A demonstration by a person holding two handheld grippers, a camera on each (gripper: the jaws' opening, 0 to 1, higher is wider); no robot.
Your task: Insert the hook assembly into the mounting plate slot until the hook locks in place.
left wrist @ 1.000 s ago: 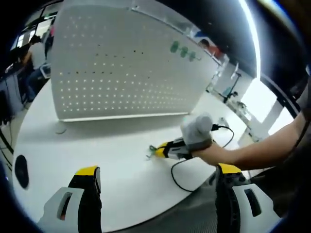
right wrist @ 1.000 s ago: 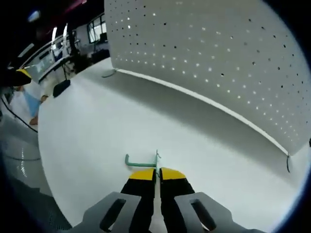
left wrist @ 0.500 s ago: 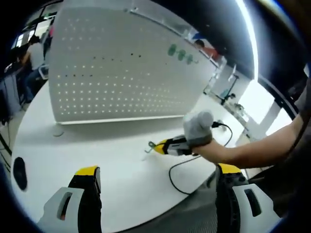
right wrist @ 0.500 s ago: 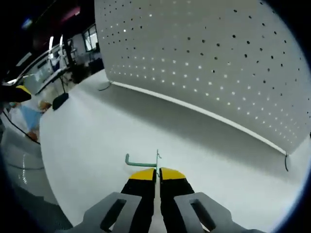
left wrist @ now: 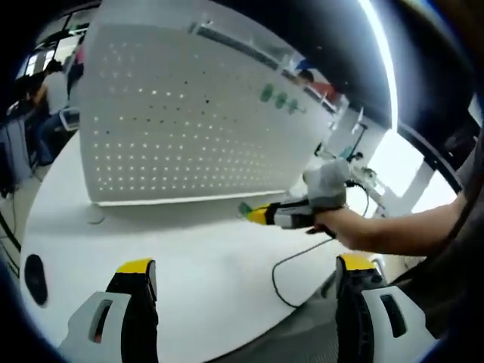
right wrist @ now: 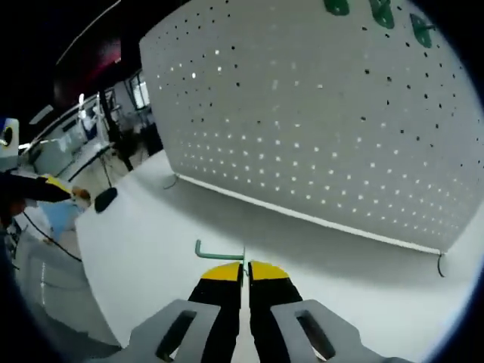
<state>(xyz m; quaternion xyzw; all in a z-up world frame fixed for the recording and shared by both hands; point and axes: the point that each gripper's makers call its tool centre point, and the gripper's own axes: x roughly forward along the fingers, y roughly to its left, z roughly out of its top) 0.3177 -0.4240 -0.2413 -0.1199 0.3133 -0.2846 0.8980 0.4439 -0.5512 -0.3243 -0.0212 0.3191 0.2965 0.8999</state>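
Setting: White round desk (left wrist: 189,265) in an open workshop, with a tall white perforated mounting plate (left wrist: 189,128) standing upright on it, ahead of both tools.

Left hand-held gripper (left wrist: 242,302): released, its two yellow-tipped jaws spread wide and empty, low over the near edge of the desk. It appears to be parked clear of the work, where its camera takes in the whole plate.

Desk items: a small dark disc (left wrist: 34,270) lies off to the left of that tool; a black cable (left wrist: 291,268) loops across the surface ahead and to the right.

Plate detail: three green hooks (right wrist: 378,9) already hang high on the plate, above and to the right of the right tool.

Right hand-held gripper (right wrist: 245,274): clenched on the green hook assembly (right wrist: 219,251), whose bent end juts leftward just past the jaw tips.

Hand pose: a person's gloved hand (left wrist: 327,185) and outstretched forearm hold this tool roughly level above the desk, its nose towards the plate's lower rows, near but not touching.

Judgement: the hook seems gripped by its back end so the insertion prongs stay free; insertion is not yet begun.
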